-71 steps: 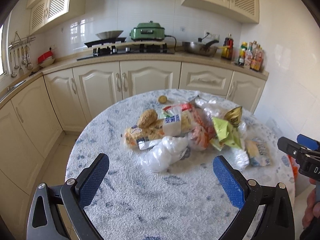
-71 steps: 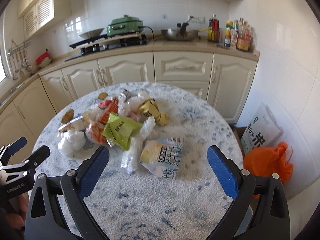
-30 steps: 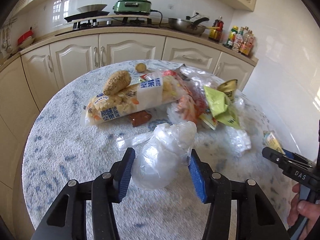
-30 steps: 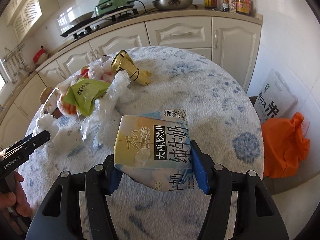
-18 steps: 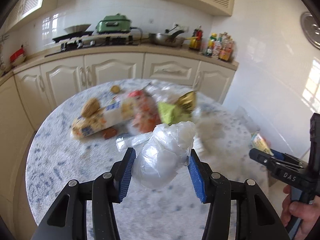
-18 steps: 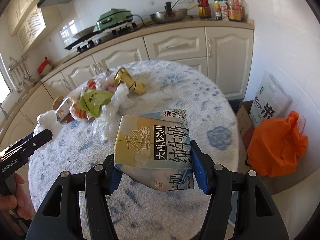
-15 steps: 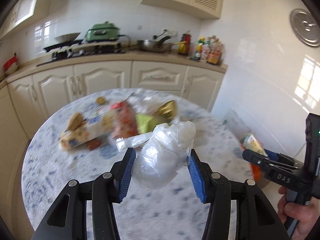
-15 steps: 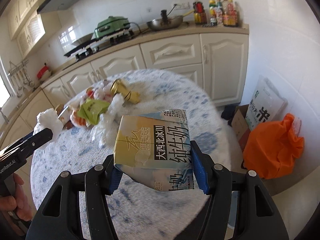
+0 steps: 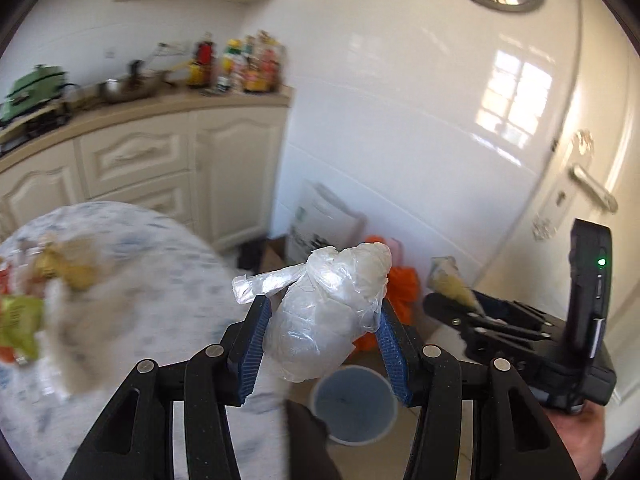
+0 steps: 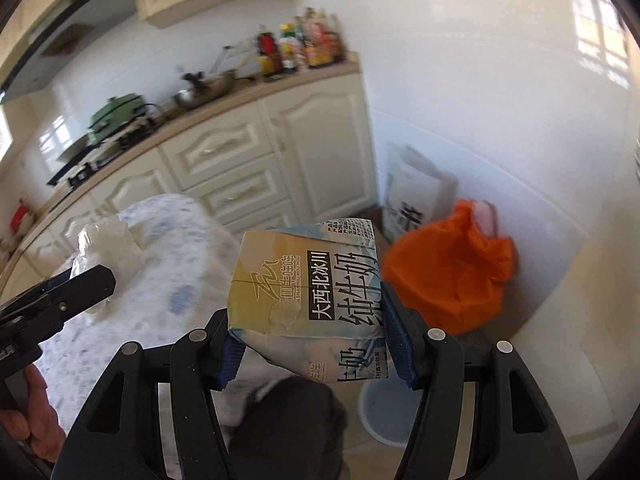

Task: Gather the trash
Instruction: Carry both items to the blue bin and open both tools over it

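Left gripper (image 9: pixel 320 336): jaws half closed, clamping crumpled plastic bag (image 9: pixel 328 312) mid-bulge; light, soft, slippery. Right gripper (image 10: pixel 308 348): jaws pinching milk carton (image 10: pixel 308 296) across flat sides; dented, likely empty. Both aloft, grey bin (image 9: pixel 354 404) below, off table (image 9: pixel 160 264).

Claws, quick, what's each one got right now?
Left claw: closed on the crumpled plastic bag.
Right claw: closed on the milk carton.
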Demonstrator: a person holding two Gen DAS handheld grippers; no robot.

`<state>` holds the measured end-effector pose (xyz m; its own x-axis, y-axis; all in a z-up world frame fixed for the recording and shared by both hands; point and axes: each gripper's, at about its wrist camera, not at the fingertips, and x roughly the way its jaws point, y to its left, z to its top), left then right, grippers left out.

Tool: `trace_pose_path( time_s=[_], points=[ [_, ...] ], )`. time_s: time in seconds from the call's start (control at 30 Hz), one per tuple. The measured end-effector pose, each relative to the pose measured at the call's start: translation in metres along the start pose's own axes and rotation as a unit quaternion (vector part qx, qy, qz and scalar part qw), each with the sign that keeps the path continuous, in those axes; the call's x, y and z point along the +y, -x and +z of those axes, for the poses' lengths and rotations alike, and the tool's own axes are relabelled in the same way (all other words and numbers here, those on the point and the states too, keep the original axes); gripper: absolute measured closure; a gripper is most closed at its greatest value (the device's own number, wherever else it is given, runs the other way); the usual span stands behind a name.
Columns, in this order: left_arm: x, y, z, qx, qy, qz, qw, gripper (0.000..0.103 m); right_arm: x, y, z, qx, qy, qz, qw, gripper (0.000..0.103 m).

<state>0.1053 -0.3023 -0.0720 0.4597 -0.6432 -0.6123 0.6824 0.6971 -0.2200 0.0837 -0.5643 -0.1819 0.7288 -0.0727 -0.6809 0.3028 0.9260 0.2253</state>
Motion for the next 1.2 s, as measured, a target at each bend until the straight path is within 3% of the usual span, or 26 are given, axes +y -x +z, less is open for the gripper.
trace_pose_path(
  time_s=[0.2,0.47,0.57,0.63,0.83,0.9,1.2],
  points=[
    [-0.062,-0.091,-0.016,0.094,-0.034,-0.04,0.9942,0.054,-0.076,-0.042,-0.025,0.053,-0.067,-0.038,0.996,0.042],
    [-0.1,-0.211,-0.042,0.21,-0.038,-0.044,0.9759,0.053,-0.155,-0.097,-0.064,0.119,-0.148,-0.049,0.981,0.041],
    [-0.1,-0.256,-0.046,0.24,-0.042,-0.037,0.9691,0.051,-0.176,-0.118,-0.079,0.151,-0.172,-0.053,0.972,0.039],
    [-0.098,-0.281,-0.043,0.259,-0.047,-0.028,0.9644,0.043,-0.191,-0.129,-0.089,0.163,-0.199,-0.053,0.965,0.027],
    [-0.097,-0.296,-0.042,0.246,-0.068,0.008,0.9668,0.01,-0.21,-0.132,-0.11,0.171,-0.235,-0.066,0.954,0.009],
    [-0.103,-0.295,-0.044,0.237,-0.077,0.019,0.9683,0.008,-0.212,-0.128,-0.112,0.168,-0.243,-0.072,0.953,0.0],
    [-0.111,-0.218,-0.032,0.17,-0.071,0.04,0.982,0.007,-0.181,-0.096,-0.086,0.129,-0.226,-0.073,0.963,0.0]
  ],
)
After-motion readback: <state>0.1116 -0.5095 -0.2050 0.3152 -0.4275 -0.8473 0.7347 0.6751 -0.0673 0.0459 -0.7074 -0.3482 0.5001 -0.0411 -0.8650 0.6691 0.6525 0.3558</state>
